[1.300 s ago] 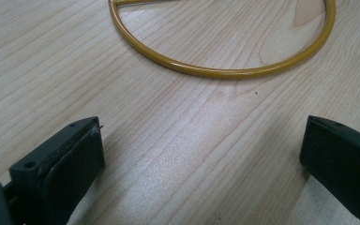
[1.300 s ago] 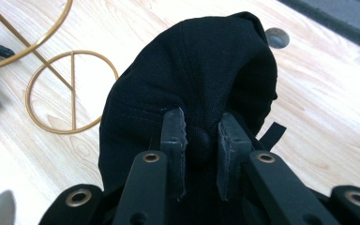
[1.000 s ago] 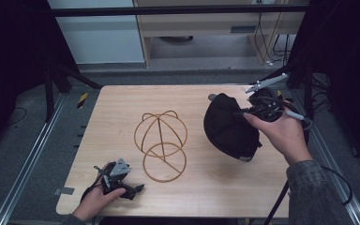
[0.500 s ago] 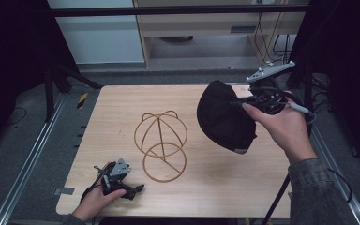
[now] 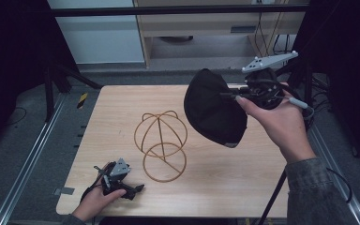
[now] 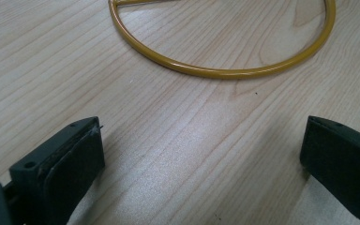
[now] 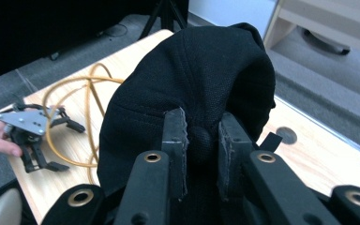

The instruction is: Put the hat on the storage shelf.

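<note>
A black cap (image 5: 213,111) hangs in the air above the right half of the table, and my right gripper (image 5: 238,95) is shut on its crown. In the right gripper view the two pads (image 7: 180,140) pinch a fold of the cap (image 7: 192,89). A yellow wire hat stand (image 5: 161,140) with a round base ring stands upright at the table's middle. My left gripper (image 5: 136,190) rests open on the table near the front left edge. In the left gripper view its jaws stand wide apart with bare wood between them, and the stand's base ring (image 6: 225,70) lies just ahead.
The wooden table (image 5: 122,108) has a round hole (image 7: 286,135) near its far right corner. Metal rails run along both sides of the table. A pale cabinet (image 5: 98,33) and a wooden shelf unit (image 5: 201,23) stand behind it.
My right gripper has lifted the cap off the table and carried it up and a little left, toward the wire stand. The left gripper has stayed in place.
</note>
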Motion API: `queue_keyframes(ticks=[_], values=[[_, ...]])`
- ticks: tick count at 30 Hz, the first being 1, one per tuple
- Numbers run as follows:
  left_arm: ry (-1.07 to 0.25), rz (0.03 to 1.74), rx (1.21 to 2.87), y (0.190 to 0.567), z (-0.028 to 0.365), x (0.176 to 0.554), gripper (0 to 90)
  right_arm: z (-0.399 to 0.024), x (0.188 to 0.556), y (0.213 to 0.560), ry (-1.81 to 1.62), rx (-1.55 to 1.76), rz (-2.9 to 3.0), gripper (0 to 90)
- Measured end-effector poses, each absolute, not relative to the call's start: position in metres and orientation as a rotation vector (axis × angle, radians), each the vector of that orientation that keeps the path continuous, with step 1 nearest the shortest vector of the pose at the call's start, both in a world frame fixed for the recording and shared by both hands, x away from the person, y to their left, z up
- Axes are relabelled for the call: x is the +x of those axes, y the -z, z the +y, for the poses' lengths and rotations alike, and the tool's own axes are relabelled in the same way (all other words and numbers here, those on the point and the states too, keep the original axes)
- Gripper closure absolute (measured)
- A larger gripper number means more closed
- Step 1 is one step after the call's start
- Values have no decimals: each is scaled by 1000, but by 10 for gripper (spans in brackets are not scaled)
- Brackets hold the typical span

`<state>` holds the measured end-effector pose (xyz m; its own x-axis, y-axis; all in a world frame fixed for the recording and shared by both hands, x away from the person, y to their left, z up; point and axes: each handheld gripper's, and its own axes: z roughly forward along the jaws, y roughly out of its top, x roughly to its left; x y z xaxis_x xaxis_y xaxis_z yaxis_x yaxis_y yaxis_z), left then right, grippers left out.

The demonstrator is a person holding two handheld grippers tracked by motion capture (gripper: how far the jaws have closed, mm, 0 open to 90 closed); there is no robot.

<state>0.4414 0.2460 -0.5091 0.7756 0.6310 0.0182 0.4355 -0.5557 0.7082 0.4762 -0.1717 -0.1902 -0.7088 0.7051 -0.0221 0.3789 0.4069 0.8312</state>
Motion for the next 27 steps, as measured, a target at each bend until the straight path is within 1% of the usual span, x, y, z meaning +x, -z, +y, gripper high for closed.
queue_keyframes(ticks=[14, 27], values=[[-352, 791, 2247, 509, 246, 441, 0, -137, 468, 173, -1275, 821, 2334, 763], [-353, 791, 2246, 509, 246, 441, 0, -96, 477, 174, -1330, 751, 2389, 763]])
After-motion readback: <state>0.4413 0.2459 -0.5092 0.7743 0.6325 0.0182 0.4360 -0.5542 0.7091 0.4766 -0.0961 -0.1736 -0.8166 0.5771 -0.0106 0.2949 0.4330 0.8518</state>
